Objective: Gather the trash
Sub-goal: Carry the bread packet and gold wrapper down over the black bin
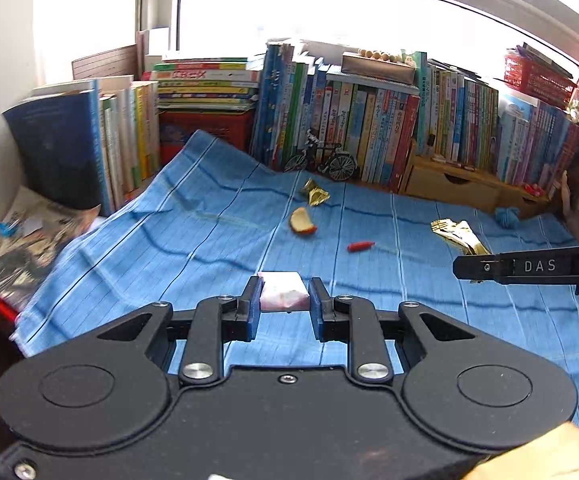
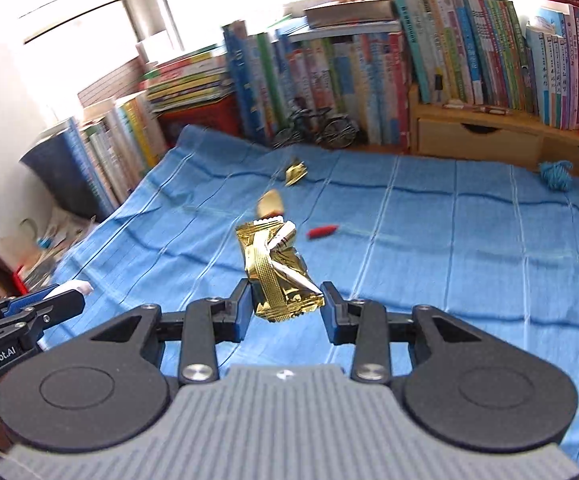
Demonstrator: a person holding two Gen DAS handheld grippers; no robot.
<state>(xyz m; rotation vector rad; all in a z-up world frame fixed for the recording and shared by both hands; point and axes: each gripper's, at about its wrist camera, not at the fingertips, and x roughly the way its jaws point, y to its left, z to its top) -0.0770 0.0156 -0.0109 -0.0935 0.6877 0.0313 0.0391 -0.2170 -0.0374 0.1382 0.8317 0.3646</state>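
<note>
A crumpled gold foil snack wrapper [image 2: 279, 268] stands clamped at its lower end between the fingers of the right gripper [image 2: 287, 306], raised clear above the blue striped cloth [image 2: 429, 240] that covers the worktop. A small white-and-pink wrapped packet [image 1: 282, 291] is pinched between the narrow-set fingers of the left gripper [image 1: 282, 308], also above the cloth. Still lying on the cloth: a second, smaller crumpled gold foil wrapper [image 1: 314, 192] near the far edge, a bitten apple slice with red skin [image 1: 302, 222] just in front of it, and a small red chilli-like piece [image 1: 360, 246] to the right of the slice. A ball of blue yarn [image 2: 555, 174] rests at the cloth's far right. Behind the cloth stand a black wire model bicycle [image 1: 321, 160], a light wooden drawer unit [image 2: 481, 140] and a long row of upright books [image 1: 369, 120] under a bright window [image 1: 329, 12].
</note>
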